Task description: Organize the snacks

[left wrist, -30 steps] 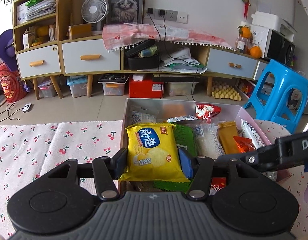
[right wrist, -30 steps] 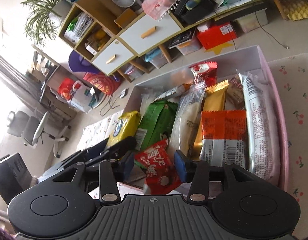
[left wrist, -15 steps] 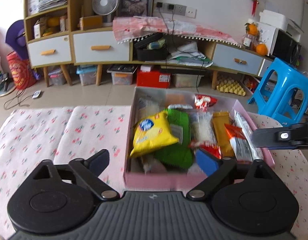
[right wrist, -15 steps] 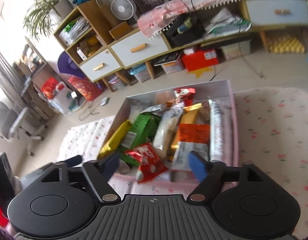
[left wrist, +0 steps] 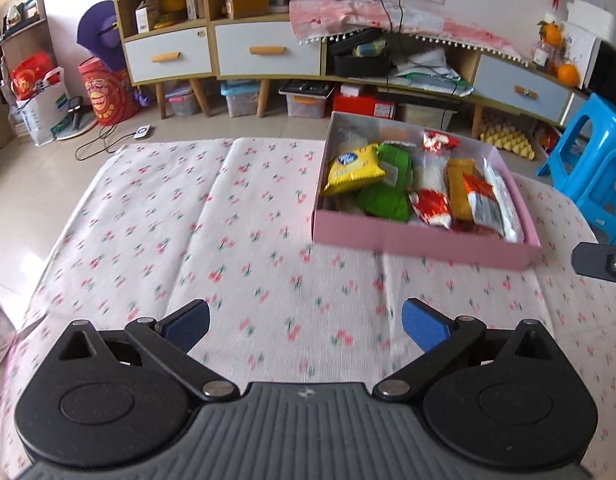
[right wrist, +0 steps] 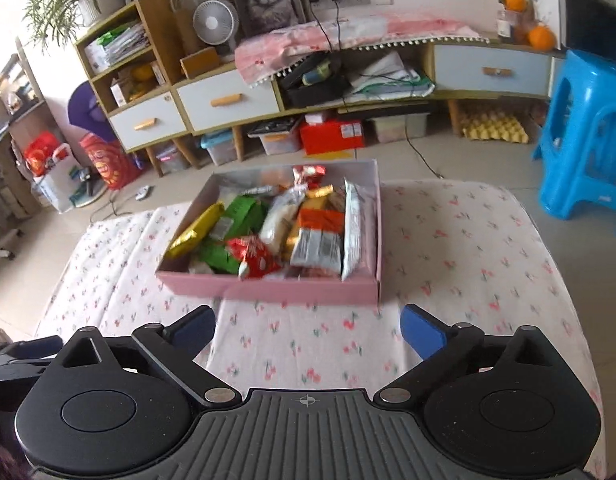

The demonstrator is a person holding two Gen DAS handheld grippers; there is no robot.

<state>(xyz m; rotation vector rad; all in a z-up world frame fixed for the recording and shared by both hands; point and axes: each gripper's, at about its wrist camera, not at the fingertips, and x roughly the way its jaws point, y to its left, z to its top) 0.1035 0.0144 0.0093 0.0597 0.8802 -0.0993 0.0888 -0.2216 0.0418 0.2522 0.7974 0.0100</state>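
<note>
The left gripper [left wrist: 305, 322] stands with its jaws wide apart; they have just been opening, and nothing lies between them but the cherry-print tablecloth [left wrist: 227, 216]. The right gripper [right wrist: 308, 326] is in the same condition: jaws spread wide, just opened, with only cloth showing between the blue pads [right wrist: 422, 330].

The pink box [right wrist: 267, 290] sits on the table toward its far edge. In the left wrist view it occupies the far right part of the cloth; in the right wrist view it lies ahead of the gripper, slightly left of centre. Both grippers are clear of the box and touch none of its contents.

Contents of the box, from its left wall to its right wall:
- yellow chip bag [left wrist: 356, 168], leaning against the left wall, near the far left corner of the box;
- green packets [left wrist: 388, 196], just beside the yellow bag and partly under it;
- red snack packet [right wrist: 253, 258], lying on top near the front wall;
- clear pack of white snacks [right wrist: 277, 220], in the middle;
- orange-and-white packet [right wrist: 320, 232], right of the middle;
- long white pack [right wrist: 352, 228], lying along the right wall;
- a second red packet [right wrist: 308, 172], against the far wall.

The right part of the cloth, beside the box, carries nothing. A blue plastic stool [right wrist: 584, 132] stands on the floor beyond the table's right edge.
</note>
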